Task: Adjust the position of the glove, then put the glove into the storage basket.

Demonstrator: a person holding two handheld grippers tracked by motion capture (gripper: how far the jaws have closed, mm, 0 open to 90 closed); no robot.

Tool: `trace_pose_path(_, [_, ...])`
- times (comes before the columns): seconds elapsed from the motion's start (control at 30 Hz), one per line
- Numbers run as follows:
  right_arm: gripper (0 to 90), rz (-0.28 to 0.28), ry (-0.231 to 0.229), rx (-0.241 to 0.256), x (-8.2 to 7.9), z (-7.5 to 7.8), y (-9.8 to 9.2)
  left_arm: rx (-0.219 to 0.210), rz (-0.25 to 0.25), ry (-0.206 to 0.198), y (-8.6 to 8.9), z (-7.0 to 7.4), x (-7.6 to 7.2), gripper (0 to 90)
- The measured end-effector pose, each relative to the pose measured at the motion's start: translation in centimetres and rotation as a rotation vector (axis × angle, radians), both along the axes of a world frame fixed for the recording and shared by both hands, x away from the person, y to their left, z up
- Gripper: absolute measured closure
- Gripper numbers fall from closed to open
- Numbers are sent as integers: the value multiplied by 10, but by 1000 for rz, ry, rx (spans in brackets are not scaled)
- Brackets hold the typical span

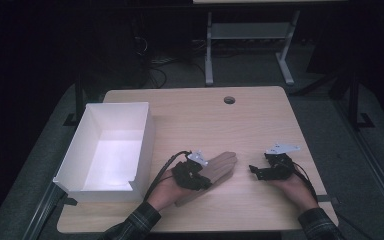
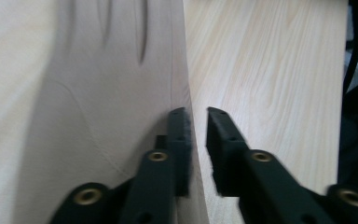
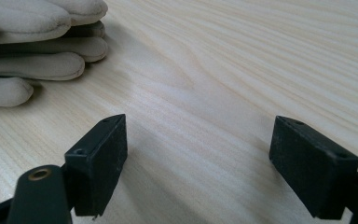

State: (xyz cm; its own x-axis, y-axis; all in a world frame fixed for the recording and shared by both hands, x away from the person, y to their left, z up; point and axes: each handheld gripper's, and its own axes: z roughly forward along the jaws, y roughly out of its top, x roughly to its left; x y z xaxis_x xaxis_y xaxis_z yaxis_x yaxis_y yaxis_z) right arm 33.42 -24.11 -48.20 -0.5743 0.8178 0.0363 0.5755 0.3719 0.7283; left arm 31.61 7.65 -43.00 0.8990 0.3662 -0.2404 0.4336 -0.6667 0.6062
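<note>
A beige glove (image 1: 221,166) lies flat on the wooden table (image 1: 260,120), its fingers pointing up and right. My left gripper (image 1: 203,177) rests on the glove's wrist half. In the left gripper view the glove (image 2: 98,93) runs its side edge between the jaws of the left gripper (image 2: 196,114), which are shut on that edge with a thin gap left. My right gripper (image 1: 260,164) hovers low over bare wood to the right of the glove, apart from it. The right gripper (image 3: 200,135) stands wide open and holds nothing, with the glove's fingertips (image 3: 42,46) at the upper left.
An open white box (image 1: 145,131) stands at the table's left side, close to the left hand. A round cable hole (image 1: 229,99) sits near the far edge. A person's forearms come in from the bottom. A desk frame and cables lie on the floor beyond.
</note>
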Motion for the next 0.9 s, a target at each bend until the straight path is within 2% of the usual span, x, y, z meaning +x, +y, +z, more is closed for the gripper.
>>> trace_pose_path(0.03, [189,0,0,0,0,0,0,-4,5,-18,2,5,1,668])
trace_pose_path(0.07, [189,0,0,0,0,0,0,-4,5,-18,2,5,1,623])
trace_pose_path(0.1, [189,0,0,0,0,0,0,-6,11,-28,4,7,2,623])
trace_pose_path(0.2, [189,1,-1,0,0,0,0,-22,33,-47,9,11,5,524])
trace_pose_path(0.3, [188,1,-1,-1,0,0,0,-37,58,-56,14,11,9,363])
trace_pose_path(0.33, [188,1,0,-1,0,0,0,-32,55,-53,14,11,10,328])
trace_pose_path(0.37, [188,1,0,-1,0,0,0,-23,56,-69,15,10,11,328])
trace_pose_path(0.4, [188,1,-1,-1,0,0,0,-8,63,-89,14,7,13,295])
trace_pose_path(0.43, [188,1,-1,0,0,0,0,1,77,-99,14,4,15,227])
trace_pose_path(0.47, [188,1,-1,-1,0,0,0,1,77,-99,14,4,15,203])
trace_pose_path(0.5, [188,1,-1,0,0,0,0,25,76,-104,14,1,18,180])
trace_pose_path(0.6, [188,1,-1,-1,0,0,0,26,86,-103,13,-2,19,168])
trace_pose_path(0.8, [188,-2,2,3,0,0,0,73,73,-125,6,-13,19,139])
trace_pose_path(0.9, [188,0,0,2,0,0,0,78,74,-134,4,-15,17,137])
